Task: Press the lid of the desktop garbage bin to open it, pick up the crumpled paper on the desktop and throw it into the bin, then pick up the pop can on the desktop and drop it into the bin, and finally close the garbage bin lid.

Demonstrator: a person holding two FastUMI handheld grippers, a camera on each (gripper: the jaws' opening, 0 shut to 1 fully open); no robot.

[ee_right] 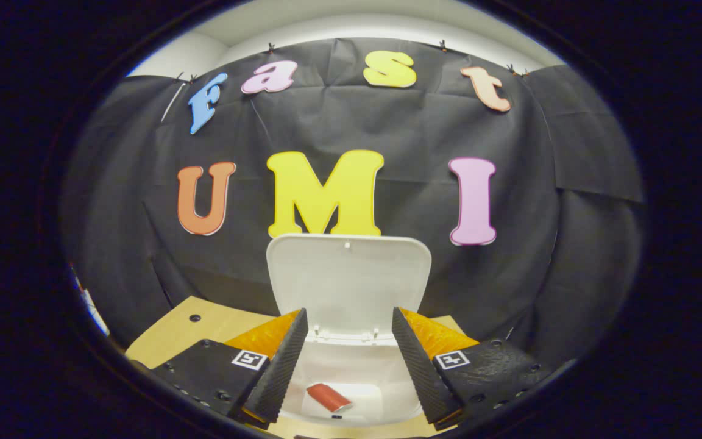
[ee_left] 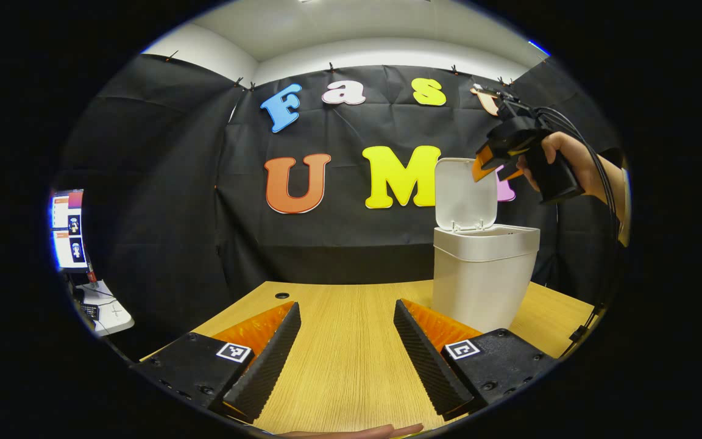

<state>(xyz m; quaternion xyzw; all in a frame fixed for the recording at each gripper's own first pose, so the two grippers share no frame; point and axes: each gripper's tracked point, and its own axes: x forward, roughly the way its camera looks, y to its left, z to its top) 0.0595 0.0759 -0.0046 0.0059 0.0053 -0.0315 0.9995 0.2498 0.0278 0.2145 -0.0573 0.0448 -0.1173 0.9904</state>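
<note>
— Where is the garbage bin (ee_left: pixel 484 274)?
— At the right of the left gripper view: white, upright on the wooden table, its lid (ee_left: pixel 464 194) standing open.
— And the pop can (ee_right: pixel 328 397)?
— Red, lying tilted inside the bin, at the bottom centre of the right gripper view.

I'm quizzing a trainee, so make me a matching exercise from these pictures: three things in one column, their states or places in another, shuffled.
Things:
1. white plastic bin lid
2. red pop can
3. right claw

States or places:
A. lying inside the white plastic bin
B. open, above the bin's mouth
C. raised upright

Pairs: 1-C, 2-A, 3-B
</note>
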